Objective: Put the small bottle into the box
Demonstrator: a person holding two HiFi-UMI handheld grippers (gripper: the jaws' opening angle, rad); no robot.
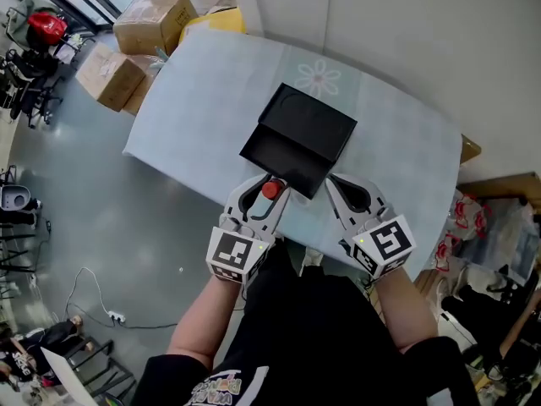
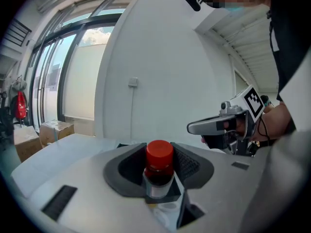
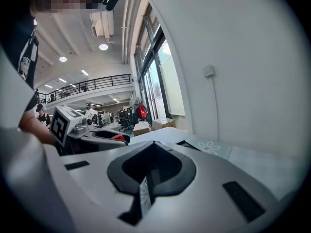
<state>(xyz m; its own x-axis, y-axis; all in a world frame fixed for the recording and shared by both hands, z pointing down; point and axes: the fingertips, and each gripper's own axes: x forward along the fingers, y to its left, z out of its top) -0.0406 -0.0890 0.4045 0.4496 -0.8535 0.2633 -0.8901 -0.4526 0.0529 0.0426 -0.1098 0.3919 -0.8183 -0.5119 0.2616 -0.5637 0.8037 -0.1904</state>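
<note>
The left gripper [image 1: 265, 194] is clamped on the small bottle [image 2: 159, 169] — its 2 dark jaw pads press against the bottle's sides, and the bottle stands upright between them, with its red cap on top, a dark band just under the cap and a paler section lower down. In the head view the red cap sits just short of the near edge of the black box [image 1: 331, 127], so the bottle is outside the box, held in the air at the table's near side. The box lies open near the middle of the table [image 1: 211, 100], which is covered with a pale cloth bearing a faint flower print [image 1: 319, 78]; it shows 2 dark sections meeting at a ridge, and I cannot tell which is lid and which is tray. The right gripper [image 1: 336, 188] hangs just beside the box's near right corner, its jaws drawn together with only a thin slit between them and nothing in their grip. The 2 grippers are side by side, near each other but apart, each carrying a marker cube at the back — the left cube [image 1: 237, 256] and the right cube [image 1: 387, 242] — above the person's bare forearms. On the grey floor beyond the table's far left corner stand 2 cardboard cartons [image 1: 155, 21], one close beside the other.
</note>
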